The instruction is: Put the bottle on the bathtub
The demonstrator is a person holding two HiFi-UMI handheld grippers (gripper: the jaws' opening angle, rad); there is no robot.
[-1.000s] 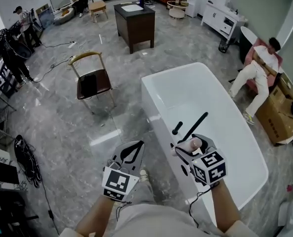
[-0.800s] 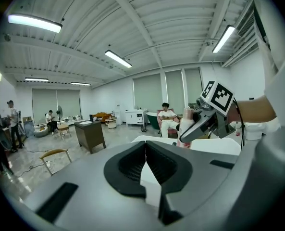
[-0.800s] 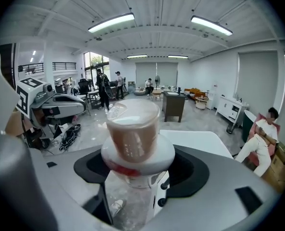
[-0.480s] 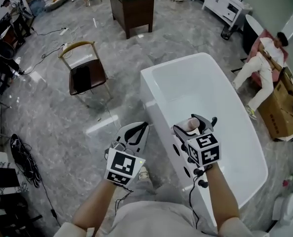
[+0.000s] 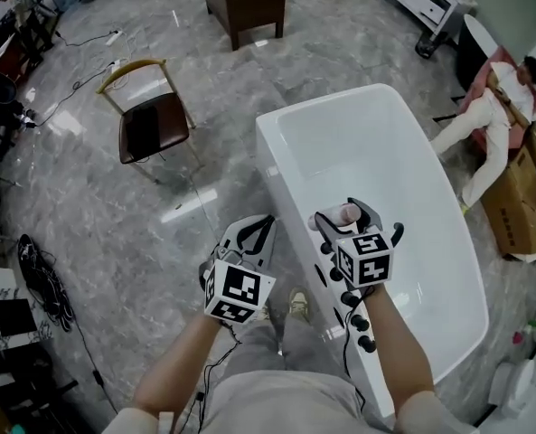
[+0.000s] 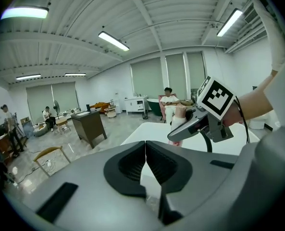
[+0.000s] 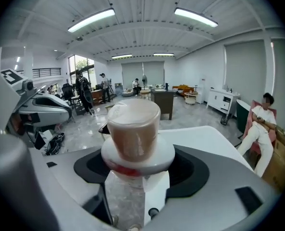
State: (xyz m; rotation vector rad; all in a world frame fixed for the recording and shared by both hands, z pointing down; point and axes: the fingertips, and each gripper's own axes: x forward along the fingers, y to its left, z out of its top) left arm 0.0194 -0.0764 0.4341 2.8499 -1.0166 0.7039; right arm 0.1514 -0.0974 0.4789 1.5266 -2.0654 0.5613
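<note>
Right tongs: clamped on a clear plastic bottle with a tan cap, held upright, likely ready for setting down.
Left tongs: jaws together, empty, idle just outside the tub.
Bottle: hung over the white oval bathtub, near its left rim, not yet resting.

The bathtub shows bare rim along its left edge and round its far end, and its basin lies open beneath the right gripper (whose fingers are clamped round the bottle). The left gripper hangs over the floor just beside the tub's left wall, the nearest thing in the way there. The chair stands well apart to the left, while a seated person and a cardboard box lie beyond the right edge.
</note>
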